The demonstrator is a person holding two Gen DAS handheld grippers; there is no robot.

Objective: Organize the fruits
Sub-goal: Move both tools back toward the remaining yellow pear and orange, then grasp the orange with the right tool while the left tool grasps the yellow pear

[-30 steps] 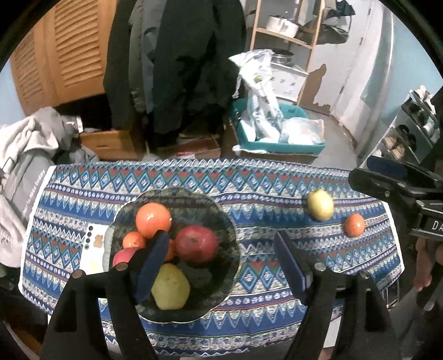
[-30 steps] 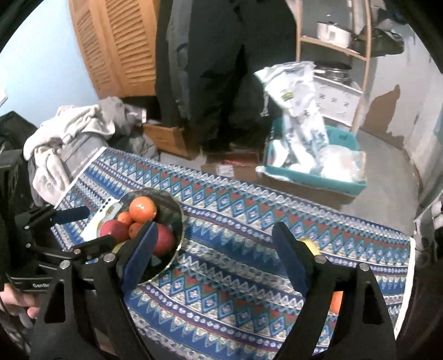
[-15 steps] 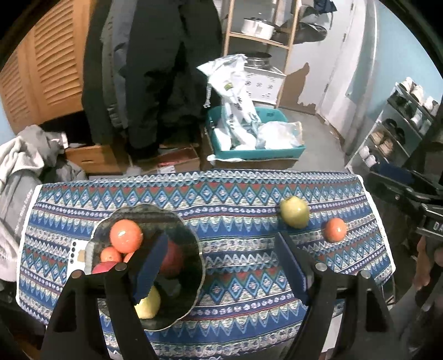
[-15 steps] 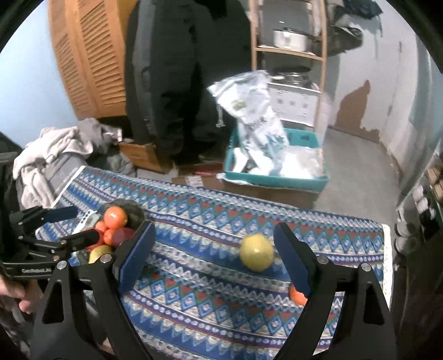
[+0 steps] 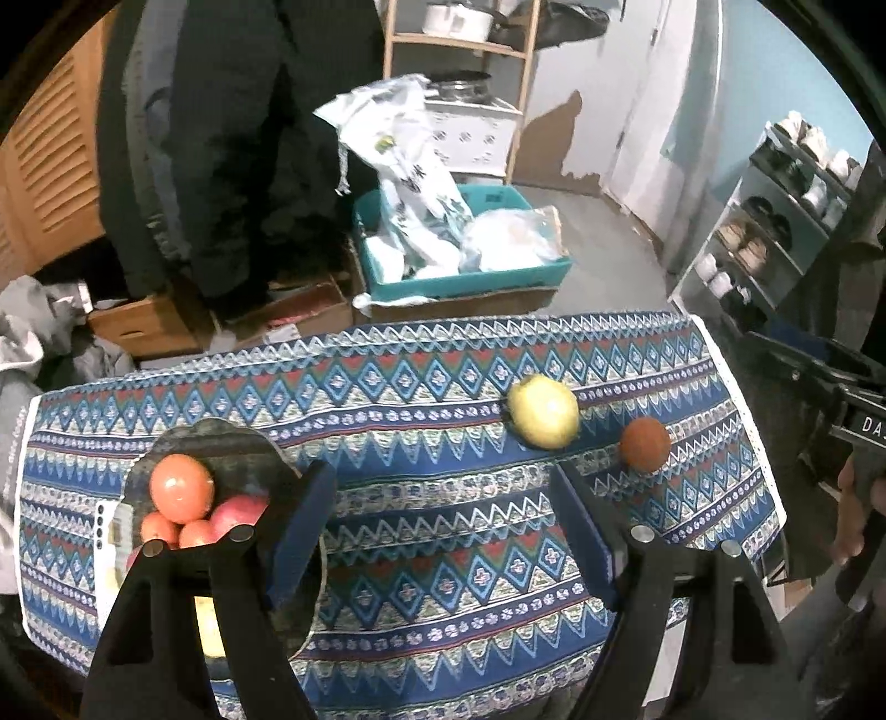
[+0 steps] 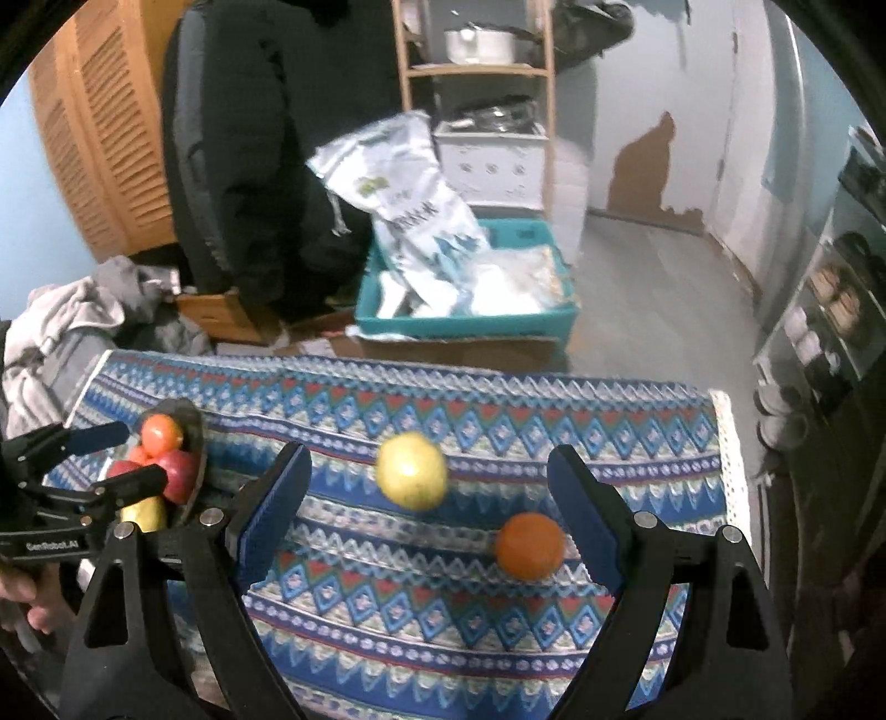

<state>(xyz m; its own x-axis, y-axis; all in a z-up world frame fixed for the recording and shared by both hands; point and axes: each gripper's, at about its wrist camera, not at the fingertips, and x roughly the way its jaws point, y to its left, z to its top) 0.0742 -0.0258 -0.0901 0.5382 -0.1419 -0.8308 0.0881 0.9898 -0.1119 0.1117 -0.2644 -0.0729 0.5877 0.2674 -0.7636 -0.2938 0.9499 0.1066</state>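
A dark bowl [image 5: 232, 448] at the table's left holds several fruits: oranges, a red apple [image 5: 238, 512] and a yellow one. A yellow apple [image 5: 544, 411] [image 6: 411, 471] and an orange [image 5: 644, 445] [image 6: 529, 545] lie loose on the patterned cloth at the right. My left gripper [image 5: 443, 531] is open and empty over the cloth between the bowl and the loose fruit. My right gripper [image 6: 429, 501] is open too. In its view the two loose fruits lie between its fingers but further off, untouched, the orange close to the right finger [image 6: 587, 515]. The left gripper [image 6: 119, 454] shows at that view's left edge.
The table's far edge [image 5: 387, 332] and right edge [image 6: 731, 471] drop to the floor. Beyond stand a teal crate with bags [image 5: 459, 249], cardboard boxes [image 5: 144, 327], hanging dark coats [image 5: 249, 138], a wooden shelf [image 5: 459, 50] and a shoe rack [image 5: 786, 221]. A hand [image 5: 855, 515] holds the right gripper.
Both grippers have moved right along the table. The bowl has slid to the left in both views, and the yellow apple and orange now sit in front of the right gripper.
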